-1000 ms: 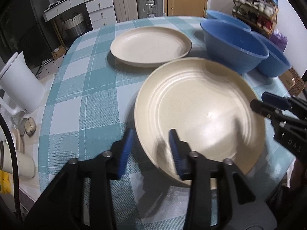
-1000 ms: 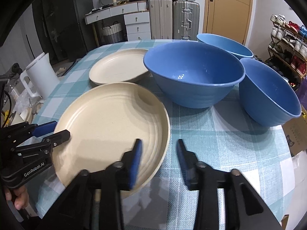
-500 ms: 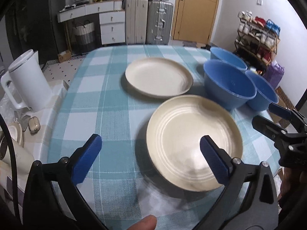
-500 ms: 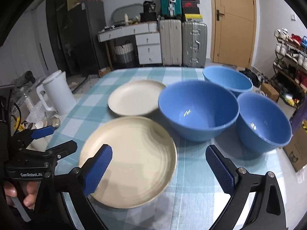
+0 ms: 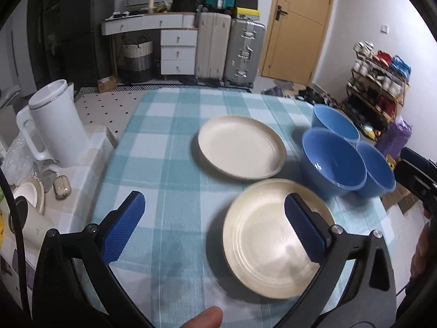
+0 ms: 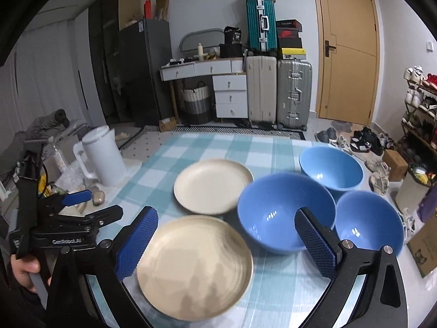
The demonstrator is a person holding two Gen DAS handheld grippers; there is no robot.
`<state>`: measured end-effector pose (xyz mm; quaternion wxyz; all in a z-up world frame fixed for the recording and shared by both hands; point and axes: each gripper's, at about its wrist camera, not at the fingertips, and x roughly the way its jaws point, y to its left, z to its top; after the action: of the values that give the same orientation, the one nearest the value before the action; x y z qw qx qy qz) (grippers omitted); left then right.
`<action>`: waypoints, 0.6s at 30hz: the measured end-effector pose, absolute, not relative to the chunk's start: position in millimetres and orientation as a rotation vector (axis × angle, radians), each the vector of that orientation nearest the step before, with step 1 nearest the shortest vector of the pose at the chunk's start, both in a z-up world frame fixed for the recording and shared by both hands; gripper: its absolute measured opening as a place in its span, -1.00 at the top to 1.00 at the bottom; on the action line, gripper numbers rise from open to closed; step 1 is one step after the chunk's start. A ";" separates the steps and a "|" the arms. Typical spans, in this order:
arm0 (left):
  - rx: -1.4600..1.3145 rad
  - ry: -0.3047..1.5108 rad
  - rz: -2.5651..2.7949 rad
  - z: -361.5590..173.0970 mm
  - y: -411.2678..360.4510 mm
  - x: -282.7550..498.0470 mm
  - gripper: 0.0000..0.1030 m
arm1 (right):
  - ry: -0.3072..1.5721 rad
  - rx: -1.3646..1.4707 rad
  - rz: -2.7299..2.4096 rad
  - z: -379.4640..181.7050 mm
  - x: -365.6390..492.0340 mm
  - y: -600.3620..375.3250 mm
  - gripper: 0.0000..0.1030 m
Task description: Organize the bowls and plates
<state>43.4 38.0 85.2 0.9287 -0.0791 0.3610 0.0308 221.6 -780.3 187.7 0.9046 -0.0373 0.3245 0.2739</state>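
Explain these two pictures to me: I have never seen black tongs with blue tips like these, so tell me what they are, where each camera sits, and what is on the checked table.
No robot here: a person holds one hand tool in each hand. Each picture comes from a wide-angle camera on one tool, looking along its two fingers. The left tongs and the right tongs both stand wide open and hold nothing. On the table lie a near cream plate, a far cream plate and three blue bowls: the middle bowl, the back bowl and the right-hand bowl. A white jug stands on a lower surface beside the table.
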 end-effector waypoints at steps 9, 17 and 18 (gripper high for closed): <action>-0.177 0.744 0.084 97.6 47.4 77.2 -0.98 | 0.642 -0.099 0.610 225.1 250.7 -770.3 -0.98; -0.173 0.779 0.094 99.5 52.5 113.4 -0.98 | 0.653 -0.150 0.641 246.2 291.7 -741.5 -0.98; -0.173 0.783 0.094 98.5 53.7 118.9 -0.98 | 0.666 -0.145 0.653 246.6 301.0 -737.2 -0.98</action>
<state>118.9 53.7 98.5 0.9197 -0.0842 0.3808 0.0457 301.0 -737.2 246.6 0.8906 -0.0697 0.3209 0.3145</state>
